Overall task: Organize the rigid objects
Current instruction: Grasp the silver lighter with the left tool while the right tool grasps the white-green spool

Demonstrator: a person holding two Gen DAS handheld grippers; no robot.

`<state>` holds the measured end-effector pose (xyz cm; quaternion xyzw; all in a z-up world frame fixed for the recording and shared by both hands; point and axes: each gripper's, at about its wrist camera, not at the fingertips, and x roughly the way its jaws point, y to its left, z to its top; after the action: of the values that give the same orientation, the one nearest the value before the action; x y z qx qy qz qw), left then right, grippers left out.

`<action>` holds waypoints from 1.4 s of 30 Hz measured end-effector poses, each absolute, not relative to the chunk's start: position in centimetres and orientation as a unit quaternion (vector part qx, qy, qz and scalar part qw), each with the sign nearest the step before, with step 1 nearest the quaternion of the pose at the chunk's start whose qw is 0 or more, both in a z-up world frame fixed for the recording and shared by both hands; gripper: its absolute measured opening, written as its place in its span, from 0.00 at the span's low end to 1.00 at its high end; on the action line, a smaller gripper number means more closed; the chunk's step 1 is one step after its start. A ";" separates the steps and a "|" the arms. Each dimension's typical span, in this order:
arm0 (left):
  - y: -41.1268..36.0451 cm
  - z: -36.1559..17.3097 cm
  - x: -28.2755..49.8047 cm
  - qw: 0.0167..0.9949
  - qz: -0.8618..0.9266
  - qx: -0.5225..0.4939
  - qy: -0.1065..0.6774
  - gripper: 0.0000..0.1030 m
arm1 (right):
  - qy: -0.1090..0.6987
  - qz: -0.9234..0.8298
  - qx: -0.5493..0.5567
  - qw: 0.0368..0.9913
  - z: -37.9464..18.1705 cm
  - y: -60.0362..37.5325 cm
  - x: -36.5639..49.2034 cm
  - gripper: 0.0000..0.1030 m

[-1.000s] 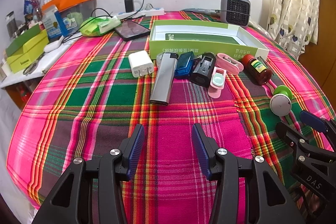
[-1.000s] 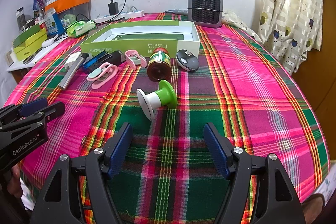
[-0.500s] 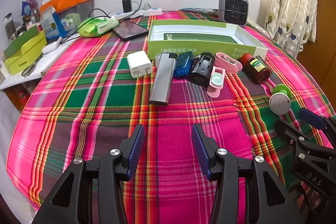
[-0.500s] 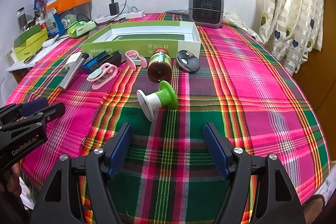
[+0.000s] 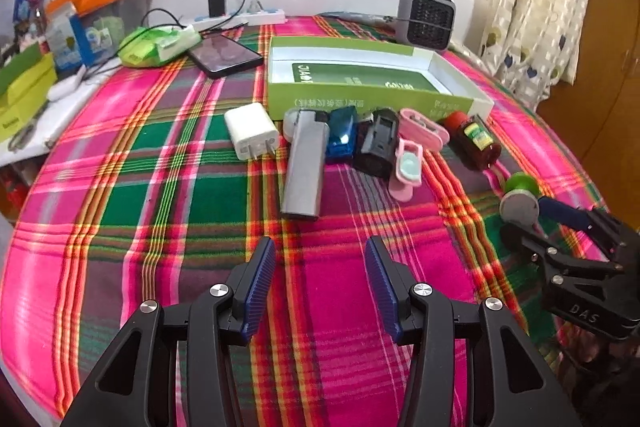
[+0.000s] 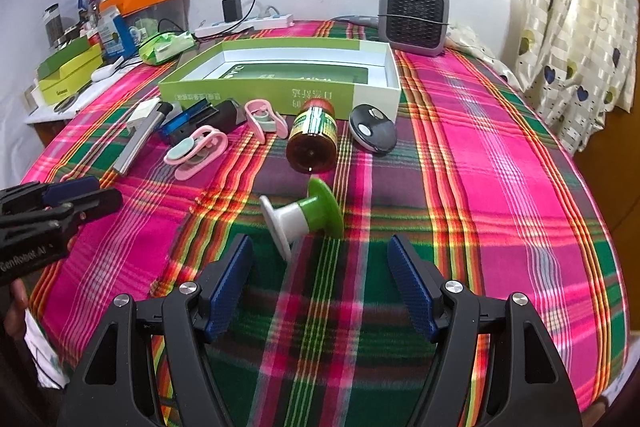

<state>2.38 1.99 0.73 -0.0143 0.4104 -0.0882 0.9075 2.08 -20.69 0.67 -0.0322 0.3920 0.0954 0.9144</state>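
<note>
A row of small objects lies on the plaid tablecloth in front of an open green box: a white charger plug, a silver lighter, a blue case, a black case, two pink clips, a brown bottle and a black oval remote. A green-and-white spool lies on its side just ahead of my right gripper, which is open. My left gripper is open and empty, short of the lighter.
A grey fan heater stands behind the box. A phone, a green pouch, a power strip and cluttered boxes sit at the back left. A curtain hangs on the right.
Both grippers have moved slightly forward over the cloth. The spool now sits closer to the right gripper's fingers. Nothing on the table has moved.
</note>
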 end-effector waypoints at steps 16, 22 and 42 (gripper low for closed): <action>1.8 0.7 7.4 0.902 -0.084 0.004 0.423 0.44 | 0.411 0.103 -0.030 0.905 0.8 -21.0 4.2 0.68; 1.6 0.6 8.2 0.900 -0.079 0.013 0.429 0.44 | 0.412 0.107 -0.032 0.904 0.8 -21.0 4.5 0.61; 1.7 0.9 8.4 0.902 -0.072 -0.003 0.426 0.21 | 0.410 0.116 -0.023 0.904 1.1 -21.3 4.6 0.32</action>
<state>8.43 1.69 0.90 -0.0031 0.4262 -0.0723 0.9017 4.61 -21.34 1.07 -0.0228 0.4101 0.1161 0.9043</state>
